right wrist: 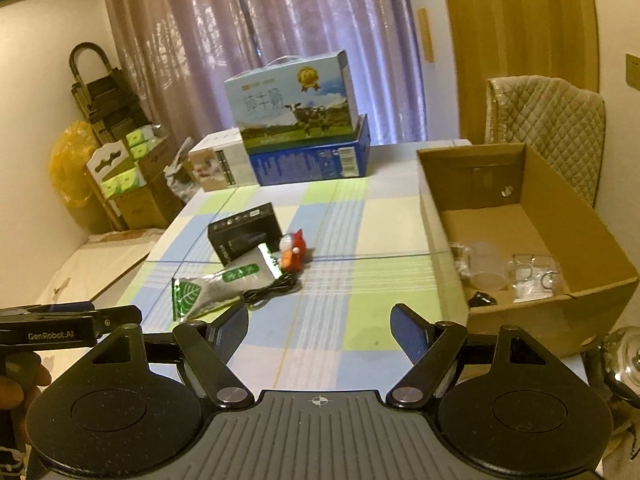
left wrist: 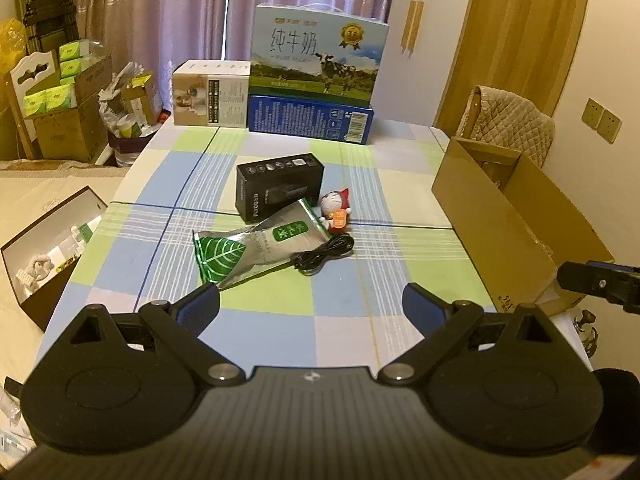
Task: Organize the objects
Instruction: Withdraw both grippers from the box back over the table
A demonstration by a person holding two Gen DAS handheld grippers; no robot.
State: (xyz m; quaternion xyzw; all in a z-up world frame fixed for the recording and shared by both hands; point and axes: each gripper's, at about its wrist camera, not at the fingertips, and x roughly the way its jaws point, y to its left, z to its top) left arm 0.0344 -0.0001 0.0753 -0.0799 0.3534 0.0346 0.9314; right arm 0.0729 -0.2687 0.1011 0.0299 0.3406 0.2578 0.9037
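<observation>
Above the near edge of the checked tablecloth [left wrist: 280, 320] I hold both claws level, and neither has anything in it: my left gripper [left wrist: 311, 304] has its blue-padded jaws spread wide over bare cloth, and my right gripper [right wrist: 319, 326] stands just as wide apart. The things to be sorted lie in one cluster at about twelve o'clock from my left claw: a silver-and-green foil pouch [left wrist: 256, 246] nearest, a coiled black cable [left wrist: 325, 254] touching its right corner, a small red-and-white cat figurine [left wrist: 338, 214] just behind the cable, and a black product box [left wrist: 280, 184] leaning against the pouch's far end. The open cardboard box [right wrist: 532, 240] sits at two o'clock from my right claw, already holding a clear plastic cup [right wrist: 486, 266] and some small bagged parts. I judge the sorting is underway and I am between picks, lining up on the next item. The pouch is the closest; it is flat and slippery, so I would want to come in low at its near edge and close firmly, taking care not to drag the cable along with it.
</observation>
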